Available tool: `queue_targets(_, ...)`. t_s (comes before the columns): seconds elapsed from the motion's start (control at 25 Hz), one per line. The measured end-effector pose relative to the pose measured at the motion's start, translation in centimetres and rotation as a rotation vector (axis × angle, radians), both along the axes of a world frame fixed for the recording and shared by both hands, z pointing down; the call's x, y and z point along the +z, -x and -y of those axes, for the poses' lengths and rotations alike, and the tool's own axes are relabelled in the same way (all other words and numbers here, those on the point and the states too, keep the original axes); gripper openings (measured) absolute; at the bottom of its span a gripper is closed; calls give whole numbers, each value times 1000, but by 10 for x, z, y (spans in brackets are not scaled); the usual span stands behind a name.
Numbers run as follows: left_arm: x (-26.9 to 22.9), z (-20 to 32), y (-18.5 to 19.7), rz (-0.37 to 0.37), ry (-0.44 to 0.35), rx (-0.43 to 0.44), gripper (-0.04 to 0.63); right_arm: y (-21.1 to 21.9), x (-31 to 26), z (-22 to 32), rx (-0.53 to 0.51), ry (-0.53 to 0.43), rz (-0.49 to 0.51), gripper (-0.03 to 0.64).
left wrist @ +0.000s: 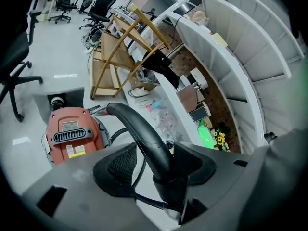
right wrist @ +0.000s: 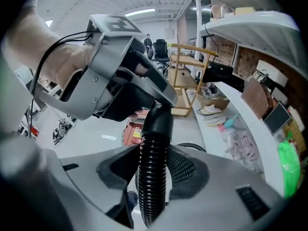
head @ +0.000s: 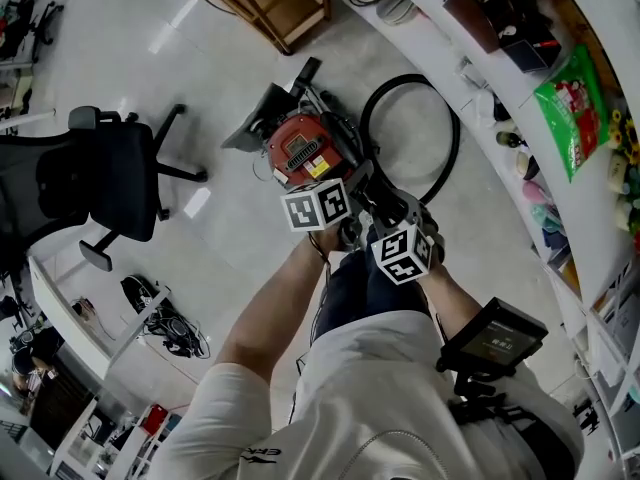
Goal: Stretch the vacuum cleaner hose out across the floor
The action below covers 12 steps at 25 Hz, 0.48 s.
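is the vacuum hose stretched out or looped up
Looped: the hose curls in a ring on the floor beside the red vacuum.

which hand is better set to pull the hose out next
Probably right: the right tongs grip the black ribbed plastic hose, while the left tongs stand open around the smooth black curved pipe.

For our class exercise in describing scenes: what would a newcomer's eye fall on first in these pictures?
The red vacuum cleaner stands on the pale floor, just ahead of the person. Next comes its ribbed black hose, clamped in the right hand-held gripper. The hose's curved black handle stands between the open jaws of the left hand-held gripper.
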<state>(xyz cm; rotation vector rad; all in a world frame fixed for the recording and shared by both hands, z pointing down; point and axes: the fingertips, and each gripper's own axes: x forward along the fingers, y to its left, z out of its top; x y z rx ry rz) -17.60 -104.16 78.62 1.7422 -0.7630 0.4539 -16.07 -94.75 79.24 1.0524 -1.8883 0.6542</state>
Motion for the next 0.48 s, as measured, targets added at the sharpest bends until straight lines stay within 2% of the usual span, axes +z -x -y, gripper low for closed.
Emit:
queue_targets(0.2, 5, -2, -12, -39, 61, -16, 216, -8, 1, -1, 3, -15, -16, 175)
queue_targets(0.48, 14, 0, -31, -157, 109, -4, 221, -17, 3, -2, 18, -29, -19, 175)
